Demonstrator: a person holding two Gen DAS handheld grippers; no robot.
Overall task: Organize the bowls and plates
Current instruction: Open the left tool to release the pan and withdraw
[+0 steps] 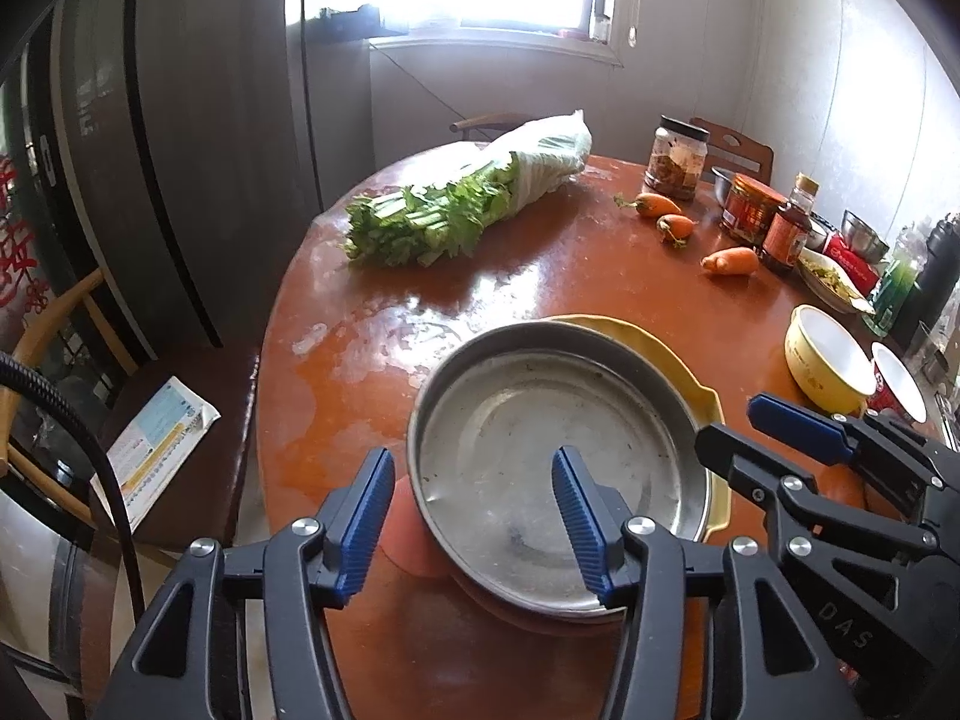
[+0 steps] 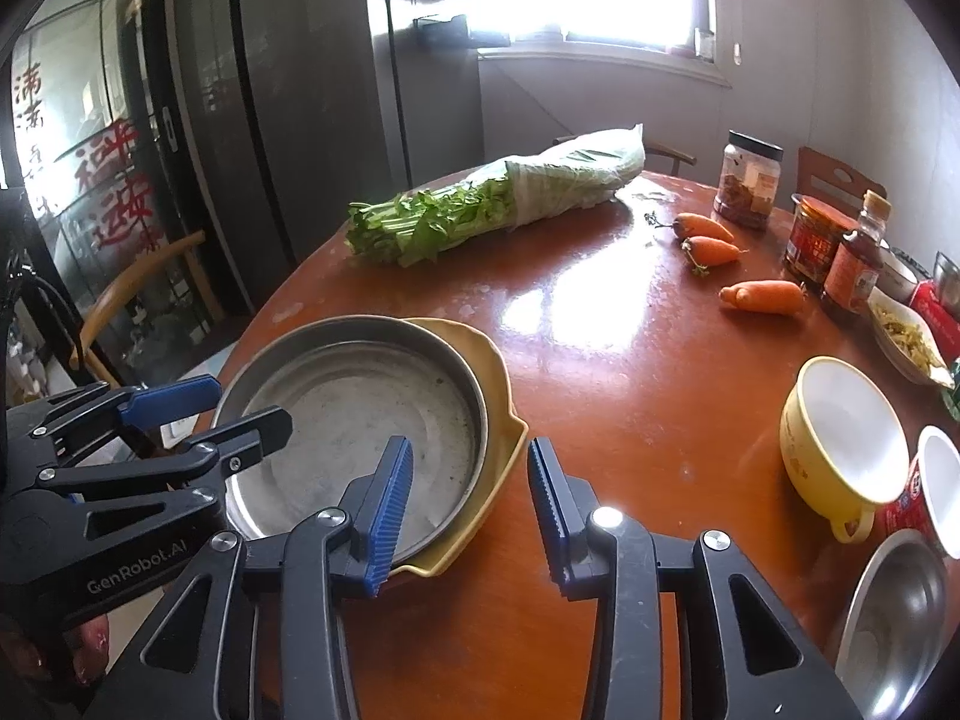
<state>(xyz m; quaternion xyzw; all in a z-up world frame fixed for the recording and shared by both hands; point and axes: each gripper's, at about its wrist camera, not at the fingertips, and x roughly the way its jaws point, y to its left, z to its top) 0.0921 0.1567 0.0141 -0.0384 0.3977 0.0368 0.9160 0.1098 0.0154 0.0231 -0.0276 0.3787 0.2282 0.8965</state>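
1. Left wrist view: the left gripper [image 1: 474, 516] sits low in the frame with its jaws apart, straddling the near rim of the round, shallow stainless-steel plate [image 1: 540, 426] without pressing it.
2. That plate rests on a yellow plastic plate [image 1: 660, 354], lower centre on the glossy reddish-brown round counter [image 1: 540, 276].
3. Right wrist view: the right gripper [image 2: 471, 516] has its jaws apart, straddling the yellow plate's rim.
4. A yellow bowl with white inside [image 2: 840, 444] stands at the right, well apart.
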